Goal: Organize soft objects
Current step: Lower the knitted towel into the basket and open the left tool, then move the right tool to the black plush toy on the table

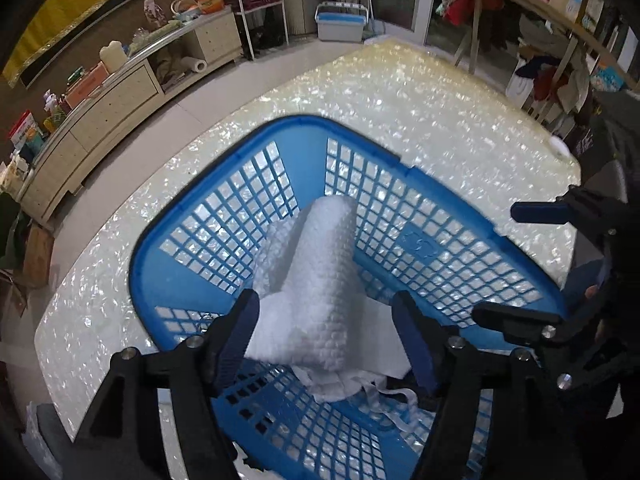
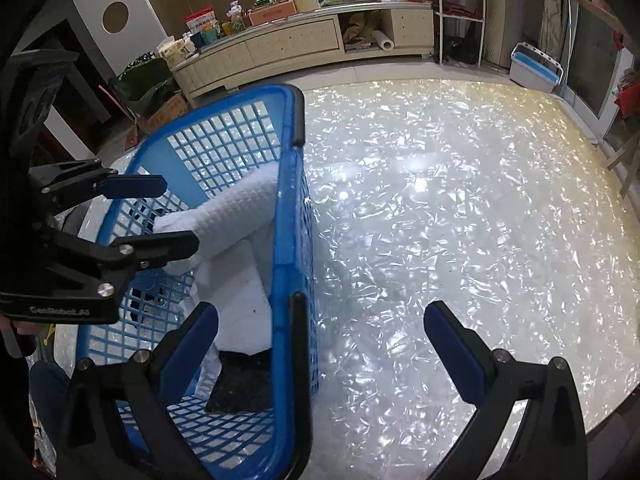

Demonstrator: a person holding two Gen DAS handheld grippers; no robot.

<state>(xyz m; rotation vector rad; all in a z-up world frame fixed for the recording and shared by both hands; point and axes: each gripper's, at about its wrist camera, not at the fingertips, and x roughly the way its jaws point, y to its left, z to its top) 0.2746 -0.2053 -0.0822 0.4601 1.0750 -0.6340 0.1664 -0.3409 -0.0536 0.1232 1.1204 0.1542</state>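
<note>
A blue plastic laundry basket (image 1: 304,132) stands on a shiny pearl-patterned table (image 1: 460,128). Inside it a rolled white waffle towel (image 1: 324,272) leans on other white cloths (image 1: 360,388). My left gripper (image 1: 325,300) hangs over the basket, open; the roll's near end lies between its blue pads, with a gap to the right pad. In the right wrist view the same towel (image 2: 236,208) shows, and a dark cloth (image 2: 240,388) lies on the basket floor. My right gripper (image 2: 322,312) stands wide open, straddling the basket's right wall (image 2: 292,240) and holding nothing.
Bare table surface (image 2: 460,220) spreads to the right of the basket. Beyond the table stand a long cream cabinet (image 2: 304,44) with clutter on top, a white wire shelf (image 2: 460,8), a blue-and-white box (image 2: 536,66) on the floor and clothes racks (image 1: 532,40).
</note>
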